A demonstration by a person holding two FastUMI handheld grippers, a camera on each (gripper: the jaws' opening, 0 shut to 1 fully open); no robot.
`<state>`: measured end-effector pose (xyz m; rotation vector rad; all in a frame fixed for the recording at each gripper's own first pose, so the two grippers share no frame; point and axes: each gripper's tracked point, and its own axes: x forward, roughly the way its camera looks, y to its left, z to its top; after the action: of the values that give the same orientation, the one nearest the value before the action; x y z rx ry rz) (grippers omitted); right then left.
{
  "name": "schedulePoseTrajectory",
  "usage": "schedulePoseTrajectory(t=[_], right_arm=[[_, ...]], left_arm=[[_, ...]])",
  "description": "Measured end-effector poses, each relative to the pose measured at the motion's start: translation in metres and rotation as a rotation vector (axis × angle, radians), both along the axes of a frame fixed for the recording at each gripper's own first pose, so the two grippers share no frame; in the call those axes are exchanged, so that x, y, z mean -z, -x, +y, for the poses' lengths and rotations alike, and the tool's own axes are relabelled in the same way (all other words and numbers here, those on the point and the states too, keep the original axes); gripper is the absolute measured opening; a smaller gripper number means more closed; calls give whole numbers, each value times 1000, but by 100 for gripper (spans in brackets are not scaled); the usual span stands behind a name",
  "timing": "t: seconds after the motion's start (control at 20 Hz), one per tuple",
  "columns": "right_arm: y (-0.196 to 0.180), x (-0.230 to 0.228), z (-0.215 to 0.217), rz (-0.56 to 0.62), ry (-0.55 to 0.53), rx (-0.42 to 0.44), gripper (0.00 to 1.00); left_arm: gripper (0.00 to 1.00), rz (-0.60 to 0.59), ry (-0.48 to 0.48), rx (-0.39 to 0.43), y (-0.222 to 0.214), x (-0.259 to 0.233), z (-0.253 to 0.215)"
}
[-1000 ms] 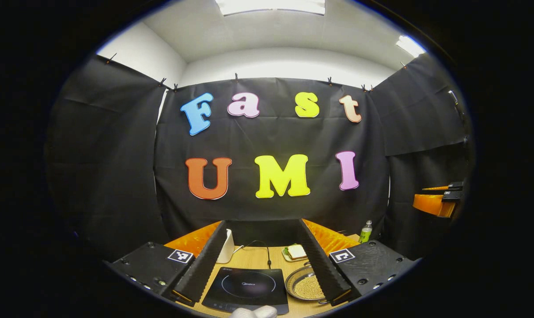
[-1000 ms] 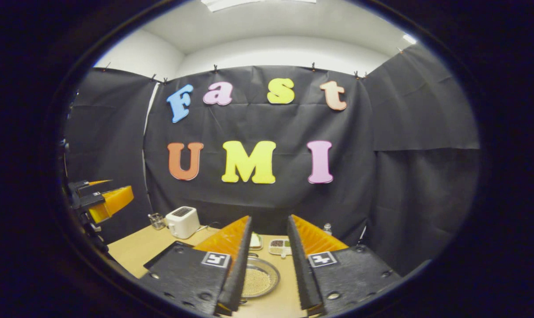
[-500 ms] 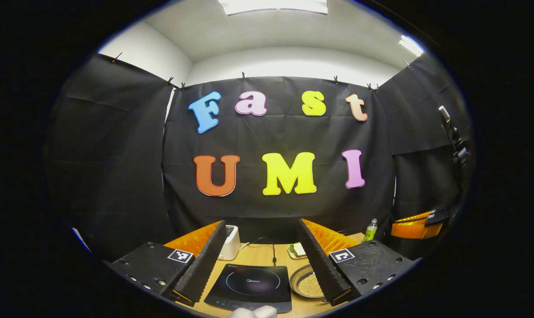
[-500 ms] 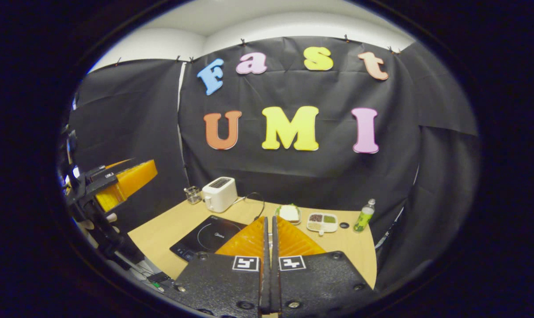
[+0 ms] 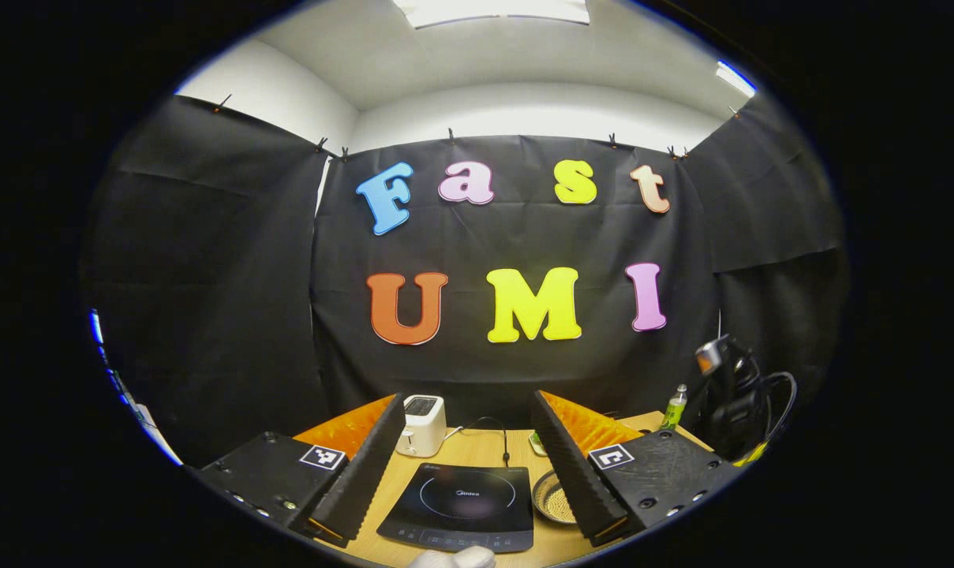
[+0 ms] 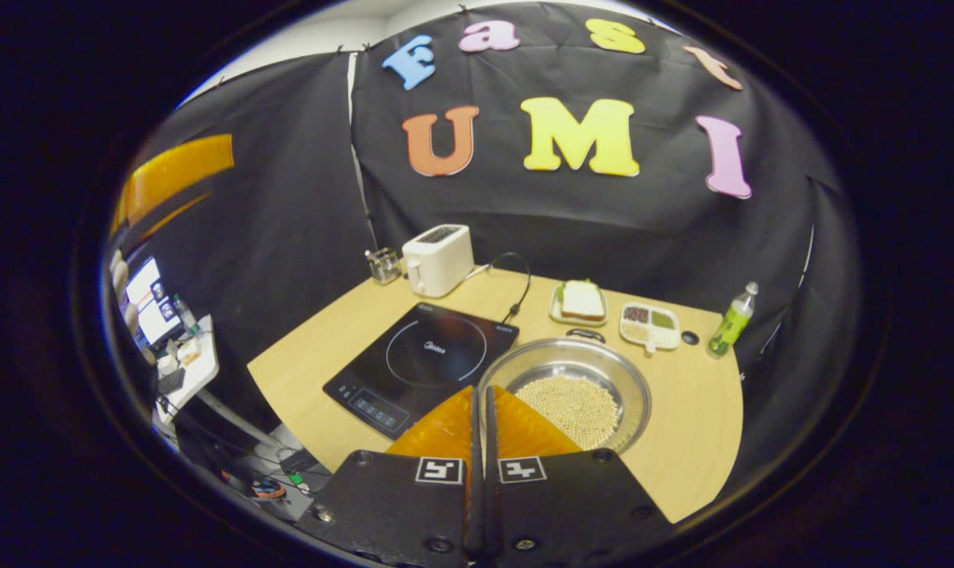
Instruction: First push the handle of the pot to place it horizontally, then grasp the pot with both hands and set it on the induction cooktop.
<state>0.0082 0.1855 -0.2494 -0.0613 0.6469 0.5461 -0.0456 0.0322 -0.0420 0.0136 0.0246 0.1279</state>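
The steel pot [image 6: 595,371], with pale grains inside, stands on the wooden table right of the black induction cooktop [image 6: 421,359]. A dark handle [image 6: 585,334] shows at its far rim. My right gripper [image 6: 480,388] is shut with nothing between its fingers, hanging above the pot's near left rim. My left gripper [image 5: 469,398] is open and empty, above the near side of the table, with the cooktop [image 5: 454,505] between its fingers and a bit of the pot [image 5: 551,498] behind the right finger. Part of the left gripper [image 6: 173,170] shows high at the left in the right gripper view.
A white toaster [image 6: 439,259] and a small glass [image 6: 382,264] stand at the back left. A sandwich plate [image 6: 581,304], a compartment dish [image 6: 649,325] and a green bottle [image 6: 733,319] sit behind the pot. The cooktop's cord [image 6: 516,276] runs toward the toaster.
My right gripper went from open to shut, then tipped downward, so the table and pot now lie below it. The left gripper view has drifted slightly; its fingers stay open.
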Motion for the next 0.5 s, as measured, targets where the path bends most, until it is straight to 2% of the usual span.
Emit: schedulePoseTrajectory(t=[0.25, 0.3, 0.35, 0.45, 0.5], right_arm=[[14, 83, 8, 165, 42, -4, 4], [16, 97, 8, 196, 53, 2, 0], [19, 110, 8, 227, 64, 7, 4], [20, 131, 6, 273, 80, 17, 0], [17, 139, 4, 282, 95, 25, 4]], left_arm=[[96, 8, 20, 4, 6, 2, -5], [96, 8, 19, 7, 7, 2, -6], [96, 8, 17, 9, 7, 1, -8], [96, 11, 10, 4, 6, 2, -6], [96, 10, 11, 3, 6, 2, -6]])
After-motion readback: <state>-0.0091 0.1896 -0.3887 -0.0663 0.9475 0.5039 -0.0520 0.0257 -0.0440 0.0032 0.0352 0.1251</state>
